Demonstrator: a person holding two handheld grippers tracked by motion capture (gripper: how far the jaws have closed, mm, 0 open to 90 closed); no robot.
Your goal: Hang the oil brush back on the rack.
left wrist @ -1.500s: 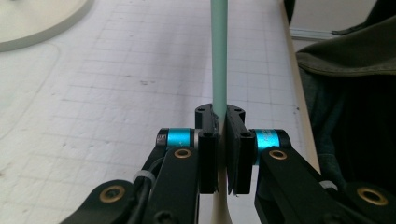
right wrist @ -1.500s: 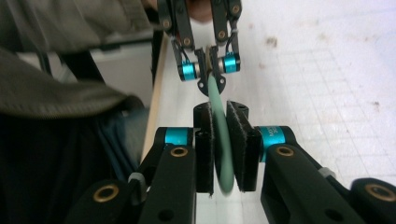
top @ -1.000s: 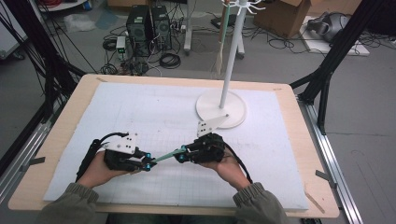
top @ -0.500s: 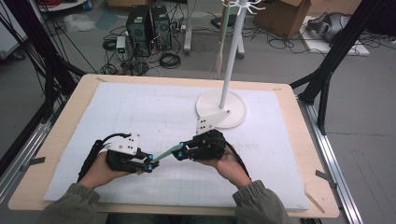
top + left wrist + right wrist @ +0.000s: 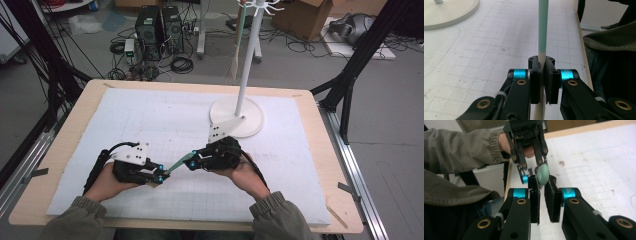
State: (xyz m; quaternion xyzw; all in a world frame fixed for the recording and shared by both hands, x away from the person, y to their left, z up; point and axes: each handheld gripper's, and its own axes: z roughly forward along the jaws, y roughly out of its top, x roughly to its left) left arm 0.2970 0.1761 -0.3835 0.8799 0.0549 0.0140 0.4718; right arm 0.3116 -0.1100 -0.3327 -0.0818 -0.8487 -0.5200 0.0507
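A slender pale green spoon (image 5: 176, 164) spans the gap between my two grippers low over the white mat. My left gripper (image 5: 160, 176) is shut on its handle; in the left gripper view the handle (image 5: 543, 30) runs straight up from the clamped jaws of the left gripper (image 5: 542, 62), which have just been closing on it. My right gripper (image 5: 191, 162) holds the other end. In the right gripper view the oval green bowl (image 5: 543, 175) sits pinched between the tips of the right gripper (image 5: 542, 182), with the left gripper (image 5: 530, 172) just beyond.
A white stand with a round base (image 5: 245, 125) and tall pole (image 5: 246, 65) rises at the mat's back right; a grey plate on the right gripper overlaps its base. The gridded white mat (image 5: 150, 120) covers the wooden table (image 5: 345, 200). Sleeved forearms enter from the front edge.
The right hand has lifted slightly, raising its end of the spoon. The left hand has stayed where it was.
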